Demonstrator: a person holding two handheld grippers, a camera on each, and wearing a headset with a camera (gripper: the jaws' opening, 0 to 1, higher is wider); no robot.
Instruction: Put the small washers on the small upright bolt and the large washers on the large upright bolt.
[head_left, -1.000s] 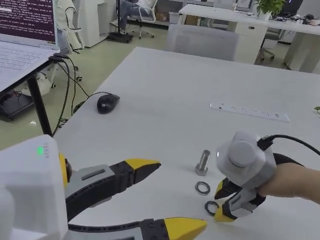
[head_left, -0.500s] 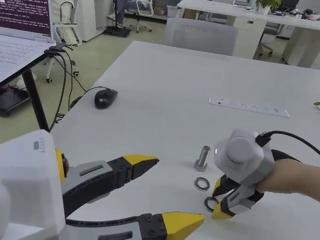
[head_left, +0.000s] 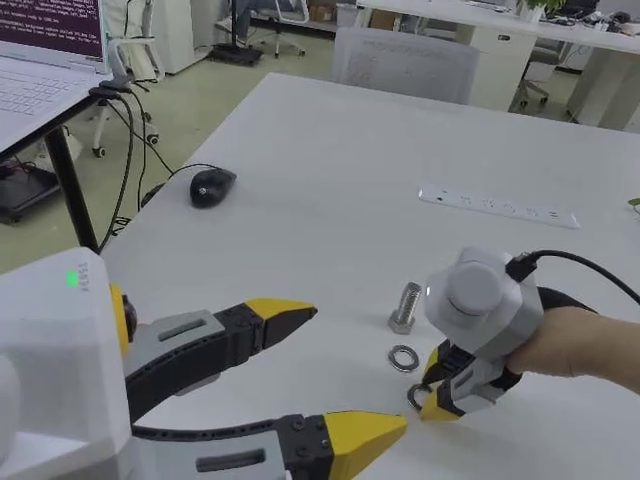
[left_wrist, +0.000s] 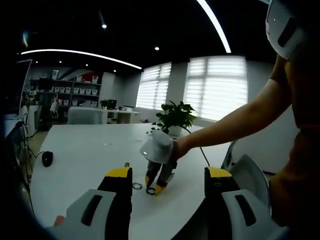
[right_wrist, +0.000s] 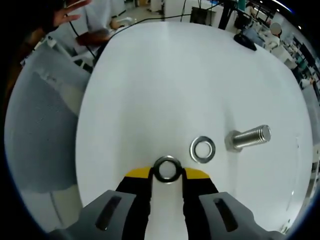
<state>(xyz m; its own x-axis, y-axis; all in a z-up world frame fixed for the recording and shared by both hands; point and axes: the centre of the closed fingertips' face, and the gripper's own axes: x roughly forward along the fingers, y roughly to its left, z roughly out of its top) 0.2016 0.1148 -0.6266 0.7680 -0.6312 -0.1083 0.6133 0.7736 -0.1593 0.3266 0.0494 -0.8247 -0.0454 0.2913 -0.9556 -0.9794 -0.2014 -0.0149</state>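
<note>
Right gripper (head_left: 433, 385): jaws closed onto near washer (right_wrist: 167, 169), pinching outer rim at 9 and 3 o'clock; washer flat on table (head_left: 330, 180). Second washer (right_wrist: 203, 149) lies loose at 1 o'clock of it. Upright bolt (right_wrist: 248, 137) stands beyond at 2 o'clock, head down. Left gripper (head_left: 360, 368): jaws spread wide, nothing between.

Judgement: near washer thin, rigid metal, light, slick. Little edge for jaws to bite, so likely to squirt out or tip. Best hold: opposite rim edges, hole left free for thread.
</note>
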